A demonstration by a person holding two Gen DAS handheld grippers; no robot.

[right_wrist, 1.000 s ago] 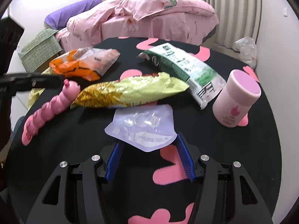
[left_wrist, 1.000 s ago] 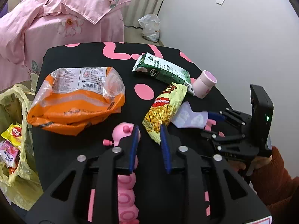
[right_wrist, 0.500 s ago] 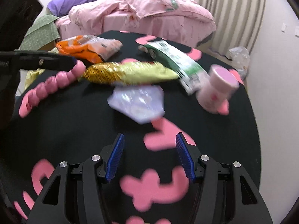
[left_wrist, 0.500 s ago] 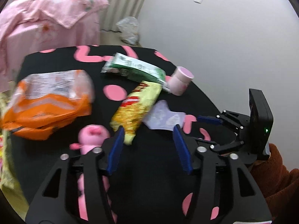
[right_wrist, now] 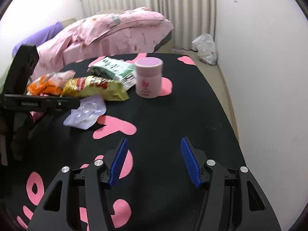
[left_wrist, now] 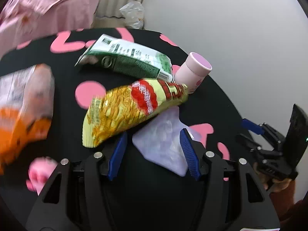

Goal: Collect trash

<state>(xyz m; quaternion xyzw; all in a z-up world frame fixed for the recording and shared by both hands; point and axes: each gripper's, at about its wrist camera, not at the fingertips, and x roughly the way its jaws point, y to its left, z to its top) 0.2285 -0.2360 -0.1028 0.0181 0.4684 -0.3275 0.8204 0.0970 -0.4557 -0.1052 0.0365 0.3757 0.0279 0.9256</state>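
Observation:
A pale lilac plastic wrapper (left_wrist: pixel 163 142) lies flat on the black table (left_wrist: pixel 217 104), partly under a yellow snack bag (left_wrist: pixel 134 111). My left gripper (left_wrist: pixel 153 146) is open and straddles the wrapper; its left pad stands clear of the wrapper's edge. Behind lie a green-and-white bag (left_wrist: pixel 127 59) and an orange bag (left_wrist: pixel 23 100). My right gripper (right_wrist: pixel 154 157) is open with nothing between its fingers, well back from the wrapper (right_wrist: pixel 86 111) over bare table (right_wrist: pixel 173 125). The left gripper (right_wrist: pixel 48 104) shows there at the left, its tip at the wrapper.
A pink cup (right_wrist: pixel 148 80) stands upright beside the yellow bag (right_wrist: pixel 96 88) and green bag (right_wrist: pixel 113 71). A pink toy (left_wrist: pixel 40 171) lies near the left gripper. Behind the table are a bed with pink bedding (right_wrist: pixel 115 30) and a plastic bag on the floor (right_wrist: pixel 205 46).
My left gripper opened wider and moved forward to the lilac wrapper, which now sits between its fingers. My right gripper drew back from the wrapper and swung right, still open.

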